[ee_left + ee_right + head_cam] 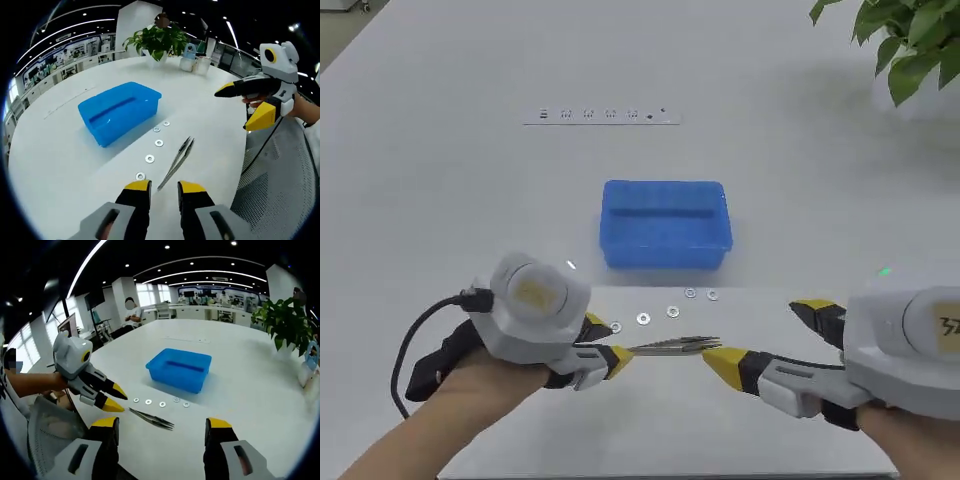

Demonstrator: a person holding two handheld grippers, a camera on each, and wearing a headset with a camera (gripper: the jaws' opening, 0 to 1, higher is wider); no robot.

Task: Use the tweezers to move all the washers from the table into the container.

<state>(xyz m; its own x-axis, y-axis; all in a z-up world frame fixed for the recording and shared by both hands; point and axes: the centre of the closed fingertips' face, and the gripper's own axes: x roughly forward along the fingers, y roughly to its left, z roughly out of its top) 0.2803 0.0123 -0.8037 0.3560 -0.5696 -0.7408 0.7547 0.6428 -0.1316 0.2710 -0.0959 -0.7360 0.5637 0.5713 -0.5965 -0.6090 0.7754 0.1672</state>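
Head view: five washers [643,319], one tweezers [675,346], one container [665,250], two claws [612,342] [755,331] open, empty.

Shiny metal tweezers [675,346], glossy blue plastic container [665,251].

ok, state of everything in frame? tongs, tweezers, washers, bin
left tongs: open, jaws by the back end of the tweezers, not clamped on them
right tongs: wide open, holding nothing
tweezers: lying flat on the table, not gripped
washers: five, all on the table in a loose row
container: upright, no lid, no washers visible inside
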